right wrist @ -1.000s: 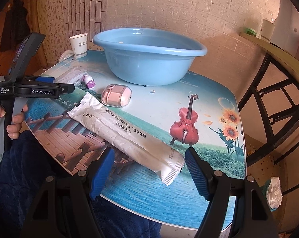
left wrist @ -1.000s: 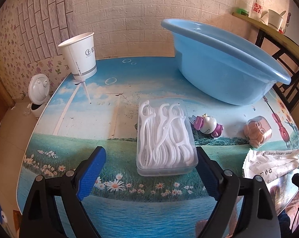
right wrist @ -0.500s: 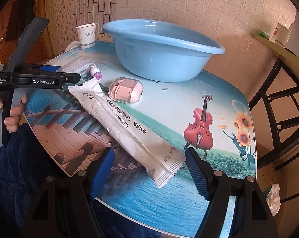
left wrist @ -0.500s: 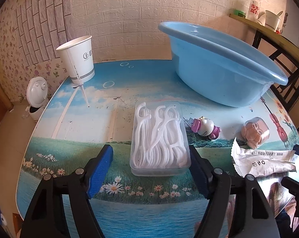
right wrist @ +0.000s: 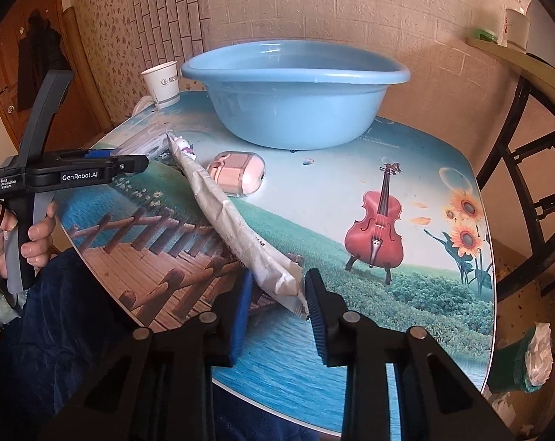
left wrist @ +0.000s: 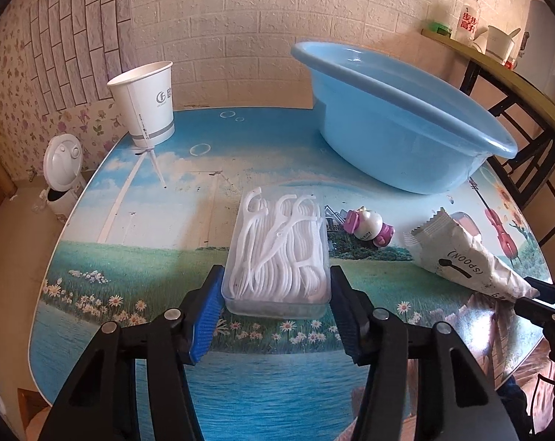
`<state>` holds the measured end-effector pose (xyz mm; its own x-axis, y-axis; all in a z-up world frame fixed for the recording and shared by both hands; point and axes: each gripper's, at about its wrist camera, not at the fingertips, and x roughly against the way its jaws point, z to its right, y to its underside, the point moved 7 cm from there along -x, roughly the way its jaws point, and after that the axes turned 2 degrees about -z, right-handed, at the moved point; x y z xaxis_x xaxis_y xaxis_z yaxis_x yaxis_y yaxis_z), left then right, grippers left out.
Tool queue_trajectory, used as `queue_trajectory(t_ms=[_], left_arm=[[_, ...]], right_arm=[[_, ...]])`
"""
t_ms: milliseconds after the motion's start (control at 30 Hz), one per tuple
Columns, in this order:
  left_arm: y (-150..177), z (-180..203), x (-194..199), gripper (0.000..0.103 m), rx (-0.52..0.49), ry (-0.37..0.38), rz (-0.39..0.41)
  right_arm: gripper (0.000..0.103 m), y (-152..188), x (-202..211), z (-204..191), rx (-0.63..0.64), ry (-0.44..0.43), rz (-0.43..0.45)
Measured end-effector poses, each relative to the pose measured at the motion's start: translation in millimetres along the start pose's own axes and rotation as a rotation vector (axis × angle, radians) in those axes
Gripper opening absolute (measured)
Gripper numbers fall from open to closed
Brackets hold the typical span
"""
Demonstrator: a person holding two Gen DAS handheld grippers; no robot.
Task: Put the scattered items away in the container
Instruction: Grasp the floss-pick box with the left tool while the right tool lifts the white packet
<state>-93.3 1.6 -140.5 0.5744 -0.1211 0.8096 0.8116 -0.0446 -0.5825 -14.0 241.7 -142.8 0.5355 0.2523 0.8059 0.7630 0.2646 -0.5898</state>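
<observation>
A clear box of white floss picks [left wrist: 277, 253] lies on the picture-printed table [left wrist: 159, 257]. My left gripper [left wrist: 276, 279] is closing on it, both blue pads against the sides of its near end. My right gripper [right wrist: 279, 283] is shut on the near end of a long white spoon packet [right wrist: 222, 213], which is crumpled and raised at that end. The packet [left wrist: 461, 253] and the right gripper [left wrist: 534, 294] also show in the left wrist view. The blue basin [left wrist: 406, 139] stands at the back. A small pink-and-white toy [left wrist: 367, 228] and a pink case [right wrist: 237, 176] lie in front of it.
A paper cup [left wrist: 148, 106] stands at the table's back left corner. A small white bin [left wrist: 62, 172] sits on the floor to the left. A black-framed chair [right wrist: 527, 183] and a shelf with a bottle [left wrist: 468, 18] are on the right. A hand [right wrist: 34, 231] holds the left gripper's handle.
The left jaws came in from wide apart to the sides of the floss box. The right jaws shut on the packet's end, which crumpled and rose off the table.
</observation>
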Motion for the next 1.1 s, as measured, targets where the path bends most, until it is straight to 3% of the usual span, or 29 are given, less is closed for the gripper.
queue_trajectory(t_ms=[333,900,967,1100], left_arm=[[7,0,24,0.053,-0.006,-0.001,0.024],[21,0,37,0.053,-0.011,-0.005,0.009],[22,0,35,0.053,-0.010,-0.004,0.002],[23,3,30,0.053,-0.012,-0.004,-0.009]], right_arm=[[0.020,5,17,-5,-0.015,-0.029,0.025],[0.020,18,19,-12,-0.023,-0.044,0.008],[0.021,18,18,-13,-0.014,-0.039,-0.001],[0.035,18,15,-19,0.005,-0.043,-0.006]])
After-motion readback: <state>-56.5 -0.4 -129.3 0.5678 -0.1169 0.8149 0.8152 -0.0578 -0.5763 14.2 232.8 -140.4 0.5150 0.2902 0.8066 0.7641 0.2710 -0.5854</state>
